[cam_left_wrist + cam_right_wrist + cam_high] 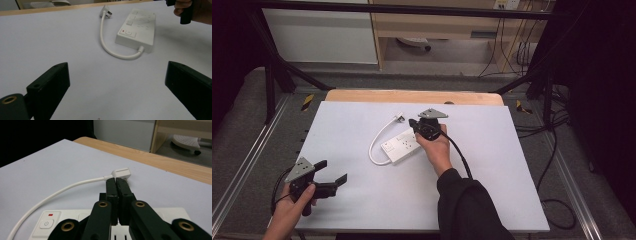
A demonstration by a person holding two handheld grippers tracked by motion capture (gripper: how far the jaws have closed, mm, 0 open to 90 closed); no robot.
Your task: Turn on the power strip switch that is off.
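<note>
A white power strip (404,146) lies mid-table on the white sheet (362,200), its cord (377,142) looping to a plug (400,118). The right gripper (414,123), jaws pressed together and empty, hovers over the strip. The left gripper (334,172) rests near-left, jaws wide

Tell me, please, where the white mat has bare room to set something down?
The mat's right side and the near strip past the left tongs are bare. The middle is crowded: power strip, its looped cable, plug, right tongs.
</note>
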